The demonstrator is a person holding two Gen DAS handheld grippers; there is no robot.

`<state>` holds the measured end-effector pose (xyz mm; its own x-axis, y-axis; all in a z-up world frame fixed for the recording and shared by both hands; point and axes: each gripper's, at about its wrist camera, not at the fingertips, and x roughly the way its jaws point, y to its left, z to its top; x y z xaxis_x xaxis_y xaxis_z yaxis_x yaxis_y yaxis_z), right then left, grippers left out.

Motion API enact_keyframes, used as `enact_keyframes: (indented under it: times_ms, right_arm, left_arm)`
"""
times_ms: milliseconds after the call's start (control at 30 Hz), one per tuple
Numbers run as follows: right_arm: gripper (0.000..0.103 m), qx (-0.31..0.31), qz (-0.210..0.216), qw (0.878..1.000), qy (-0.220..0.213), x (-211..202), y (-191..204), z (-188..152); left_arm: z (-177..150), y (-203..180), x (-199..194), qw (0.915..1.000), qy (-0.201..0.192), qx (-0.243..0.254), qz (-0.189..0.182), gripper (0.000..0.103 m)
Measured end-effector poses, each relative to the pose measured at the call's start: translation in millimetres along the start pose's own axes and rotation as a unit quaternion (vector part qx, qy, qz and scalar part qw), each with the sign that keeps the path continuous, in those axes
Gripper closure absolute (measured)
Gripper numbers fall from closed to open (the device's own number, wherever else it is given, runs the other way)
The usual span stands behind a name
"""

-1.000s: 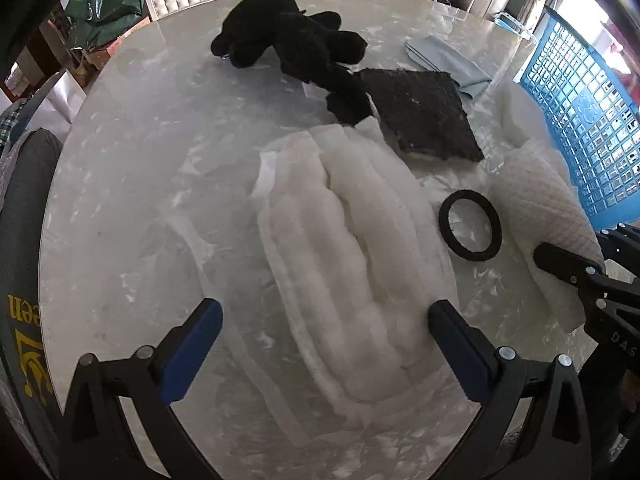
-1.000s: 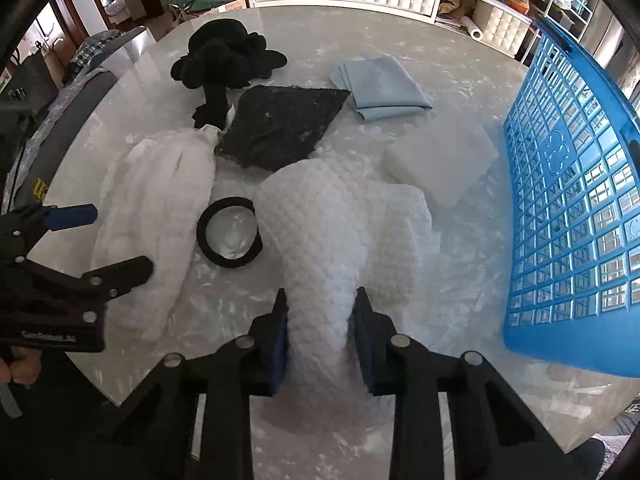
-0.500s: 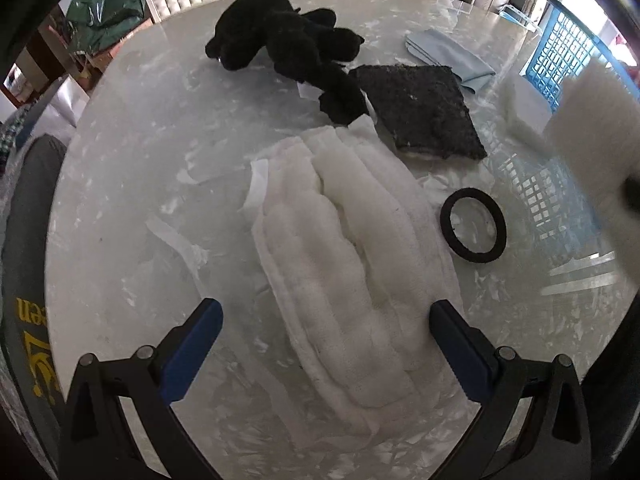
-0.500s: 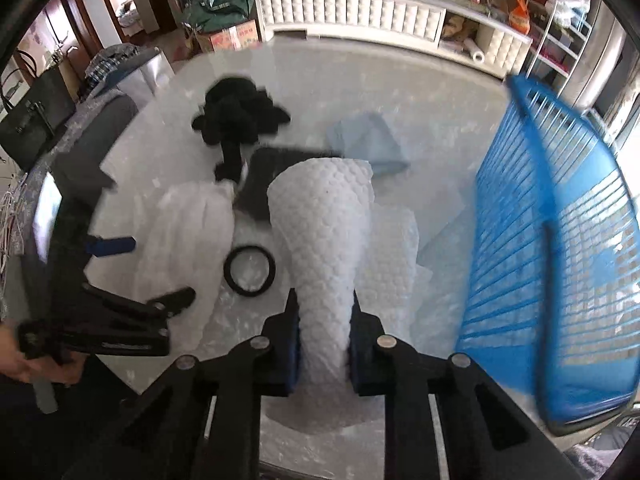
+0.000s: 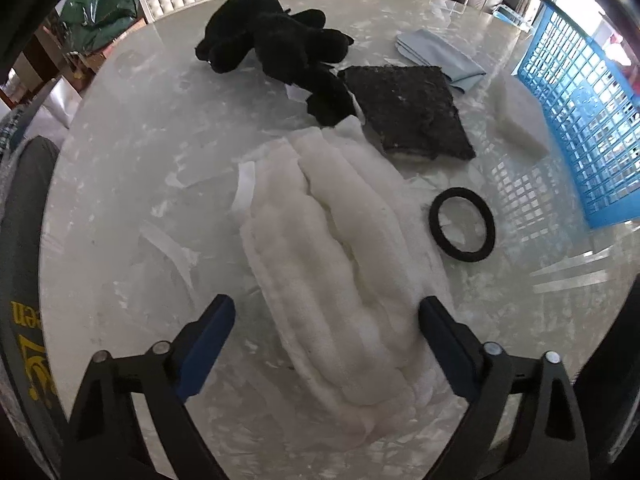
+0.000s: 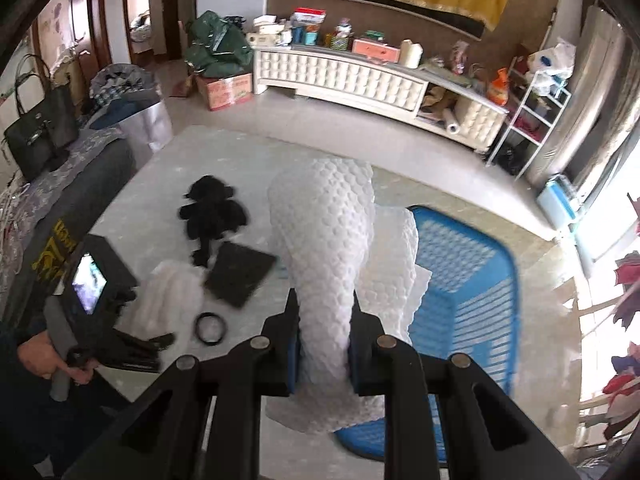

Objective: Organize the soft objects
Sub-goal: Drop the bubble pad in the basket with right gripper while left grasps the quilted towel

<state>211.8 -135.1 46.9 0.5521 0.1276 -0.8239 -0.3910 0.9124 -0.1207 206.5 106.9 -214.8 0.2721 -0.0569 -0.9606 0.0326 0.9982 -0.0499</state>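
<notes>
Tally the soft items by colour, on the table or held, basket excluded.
White: 3 — ribbed pad, foam block, bubble sheet in the right gripper
Black: 3 — plush toy, square pad, ring
Blue: 1 — cloth
Total: 7

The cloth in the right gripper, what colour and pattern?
White, with a raised bubbly scale-like texture. The cloth shows best in the right wrist view.

A home living room (tufted sideboard [image 6: 344,76], handbag [image 6: 40,128], cluttered shelves [image 6: 532,112]).
</notes>
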Motion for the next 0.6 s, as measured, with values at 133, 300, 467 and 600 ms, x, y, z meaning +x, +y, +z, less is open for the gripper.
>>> enact_keyframes:
  times_ms: [133, 300, 467, 600]
  right_arm:
    - [0.085, -0.006, -0.036, 0.999, 0.012, 8.8, -26.5, -2.5]
    - [0.085, -0.015, -0.061, 0.997, 0.046, 28.5, -55.2, -19.3]
    - [0.085, -0.012, -0.044, 0.996, 0.082, 53.6, -71.6, -44.9]
    - [0.085, -0.047, -0.036, 0.992, 0.11, 79.3, -64.9, -59.7]
  left_arm:
    - [-0.2, 4.4, 1.3, 1.0, -0.001, 0.007, -0.002, 0.015]
    - [-4.2, -0.3, -7.3, 0.9995, -0.005, 0.023, -0.019, 0.047]
    - [-5.2, -13.0, -11.0, 0.9987, -0.013, 0.036, -0.035, 0.061]
    - [-6.9, -19.3, -13.5, 0.9984, -0.013, 0.031, -0.046, 0.073]
